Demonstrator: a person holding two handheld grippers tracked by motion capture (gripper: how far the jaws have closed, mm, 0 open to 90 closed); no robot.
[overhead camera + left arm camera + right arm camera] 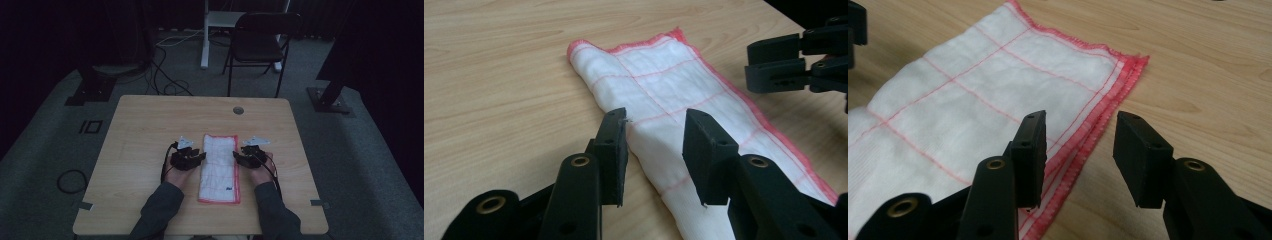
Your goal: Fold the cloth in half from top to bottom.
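Centrally on wooden table: folded white cloth with red edging, long axis running near to far. Left gripper at cloth's left folded edge, jaws parted, straddling that edge in the left gripper view, pads not pressing. Right gripper at cloth's right, red-stitched edge, jaws likewise parted, edge lying between them, nothing clamped. Both grippers level with cloth's middle, facing each other across it. Beyond far table edge: dark chair on grey floor.
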